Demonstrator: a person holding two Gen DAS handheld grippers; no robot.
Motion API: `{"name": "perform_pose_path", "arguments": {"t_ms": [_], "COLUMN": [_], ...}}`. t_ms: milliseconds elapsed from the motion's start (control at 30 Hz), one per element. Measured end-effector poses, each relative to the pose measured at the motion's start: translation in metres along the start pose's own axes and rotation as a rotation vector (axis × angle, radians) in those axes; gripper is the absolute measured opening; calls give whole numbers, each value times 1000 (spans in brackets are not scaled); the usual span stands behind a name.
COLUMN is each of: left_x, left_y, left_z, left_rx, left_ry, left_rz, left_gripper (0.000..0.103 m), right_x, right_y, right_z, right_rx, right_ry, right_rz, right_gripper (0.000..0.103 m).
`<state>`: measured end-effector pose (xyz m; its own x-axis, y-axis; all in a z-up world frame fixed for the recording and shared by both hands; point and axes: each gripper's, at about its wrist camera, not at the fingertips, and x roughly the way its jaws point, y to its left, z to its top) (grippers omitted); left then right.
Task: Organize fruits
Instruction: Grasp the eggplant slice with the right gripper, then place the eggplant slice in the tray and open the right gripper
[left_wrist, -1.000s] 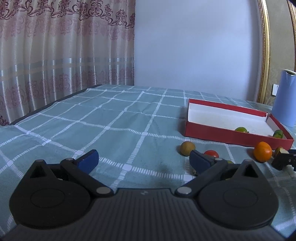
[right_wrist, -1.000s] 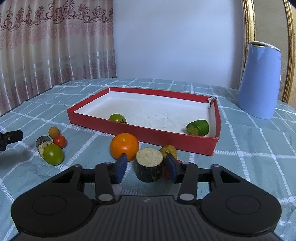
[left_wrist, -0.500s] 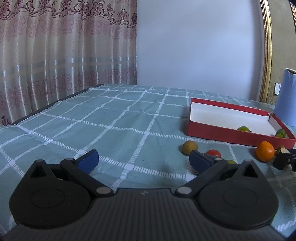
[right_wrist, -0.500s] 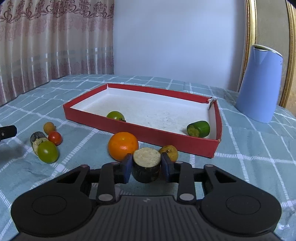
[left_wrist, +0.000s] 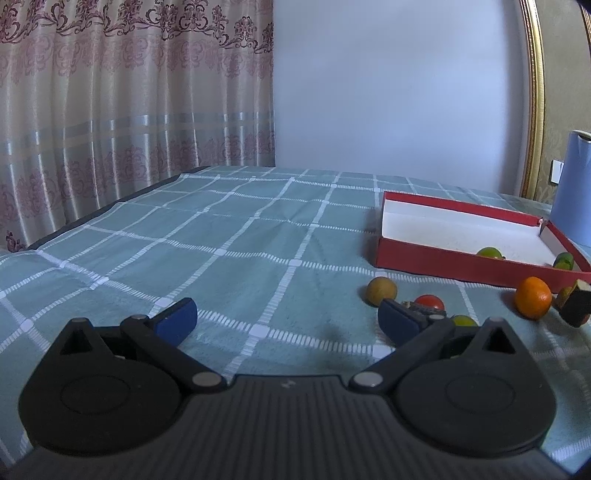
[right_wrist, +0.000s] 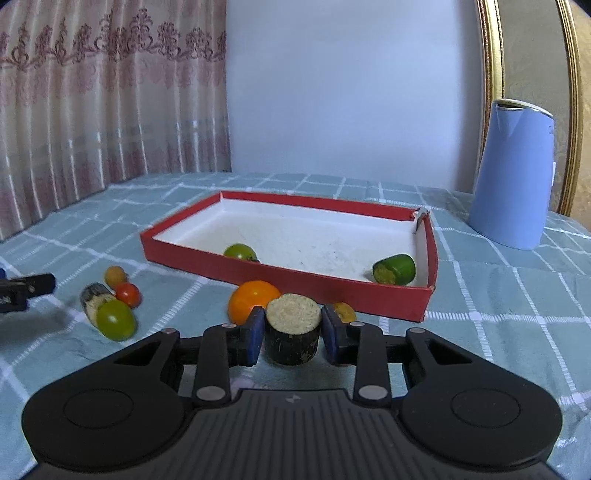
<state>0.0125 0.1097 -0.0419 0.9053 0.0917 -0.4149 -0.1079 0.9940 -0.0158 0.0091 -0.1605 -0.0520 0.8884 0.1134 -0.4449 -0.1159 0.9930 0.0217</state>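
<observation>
My right gripper is shut on a short dark-skinned cut piece with a pale top, both blue pads pressed to its sides. Just behind it lie an orange and a small yellow fruit. The red box beyond holds a green tomato and a green cut piece. My left gripper hangs open over the cloth with nothing between its pads. To its right are a brown fruit, a red tomato and a green tomato.
A blue jug stands right of the box near the wall. Another dark cut piece lies with the left cluster of fruit. A checked teal cloth covers the table, with a curtain along its left edge.
The right jaws have closed in on the dark cut piece and now clamp it. The left gripper has stayed where it was, still open.
</observation>
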Motion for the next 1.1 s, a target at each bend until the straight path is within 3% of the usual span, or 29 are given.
{"name": "perform_pose_path", "arguments": {"t_ms": [500,800,1100], "left_x": [-1,0,2], "left_y": [2,2,3], "left_z": [-1,-1,-3], "left_rx": [0,0,0], "left_ry": [3,7,11], "left_rz": [0,-2,-2], "left_gripper": [103,103,103], "right_x": [-19,23,63], "right_y": [-17,-36,-43], "right_z": [17,52,53], "right_rx": [-14,20,48], "right_ry": [-85,-51,8], "right_rz": [-21,-16,-31], "right_gripper": [31,32,33]}}
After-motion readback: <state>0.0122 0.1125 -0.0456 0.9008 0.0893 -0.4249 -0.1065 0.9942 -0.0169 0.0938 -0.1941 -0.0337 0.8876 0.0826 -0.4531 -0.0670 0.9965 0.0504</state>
